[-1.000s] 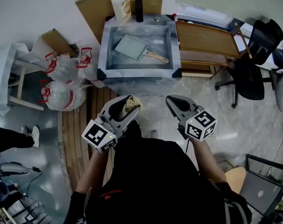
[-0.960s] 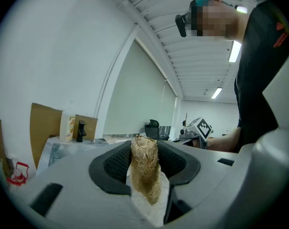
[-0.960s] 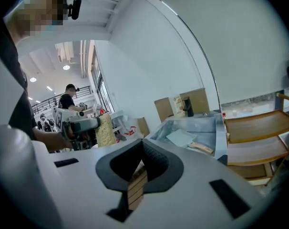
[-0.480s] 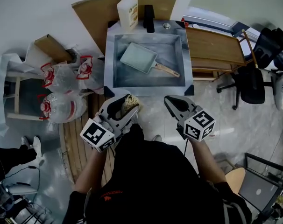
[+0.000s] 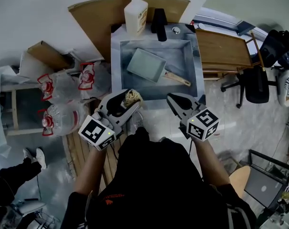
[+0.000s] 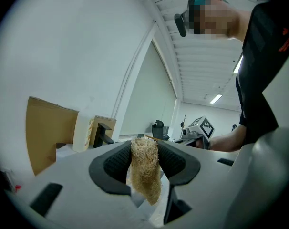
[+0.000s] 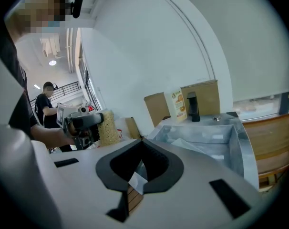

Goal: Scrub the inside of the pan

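Your left claw (image 5: pixel 133 99) clamps a loofah scrubber (image 6: pixel 145 173). Your right claw (image 5: pixel 172 99) is closed, empty, near the sink (image 5: pixel 117 68) with the pan (image 5: pixel 145 65).

The head camera is looking steeply down from above, taking in the left gripper (image 5: pixel 133 100), the right gripper (image 5: pixel 171 99) and the sink (image 5: pixel 116 66) ahead. Each gripper camera is sitting close behind its own jaws, the left facing level, the right tilting down toward the sink. All three are sharing the bottle (image 5: pixel 136 14) and black tap (image 5: pixel 159 24).
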The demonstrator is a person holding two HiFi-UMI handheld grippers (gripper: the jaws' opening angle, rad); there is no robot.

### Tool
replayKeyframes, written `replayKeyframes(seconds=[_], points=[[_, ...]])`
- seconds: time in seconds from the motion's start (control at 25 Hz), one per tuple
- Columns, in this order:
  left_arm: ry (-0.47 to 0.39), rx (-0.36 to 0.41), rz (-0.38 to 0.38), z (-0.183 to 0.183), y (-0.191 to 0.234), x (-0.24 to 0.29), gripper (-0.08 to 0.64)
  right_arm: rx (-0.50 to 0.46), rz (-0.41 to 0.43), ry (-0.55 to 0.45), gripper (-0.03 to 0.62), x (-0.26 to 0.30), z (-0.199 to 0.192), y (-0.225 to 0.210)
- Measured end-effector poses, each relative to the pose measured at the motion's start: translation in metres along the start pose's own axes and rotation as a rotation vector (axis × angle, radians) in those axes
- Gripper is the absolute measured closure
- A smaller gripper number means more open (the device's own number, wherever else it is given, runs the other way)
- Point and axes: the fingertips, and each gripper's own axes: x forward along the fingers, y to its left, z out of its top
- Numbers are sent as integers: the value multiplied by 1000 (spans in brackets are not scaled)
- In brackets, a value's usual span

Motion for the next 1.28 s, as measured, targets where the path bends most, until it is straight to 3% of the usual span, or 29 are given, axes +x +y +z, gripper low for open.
replayKeyframes(seconds=[0.4, 0.76, 1.04, 1.28], points=[[18, -7, -29, 6, 45, 14, 390, 15, -34, 6, 589, 33, 18, -16], [48, -18, 5, -6, 68, 39, 390, 19, -16, 40, 589, 48, 14, -51], [55, -67, 66, -28, 83, 71, 390, -54, 18, 172, 580, 67, -17, -103], [55, -89, 108, -41, 92, 99, 390, -102, 40, 291, 525, 78, -48, -139]])
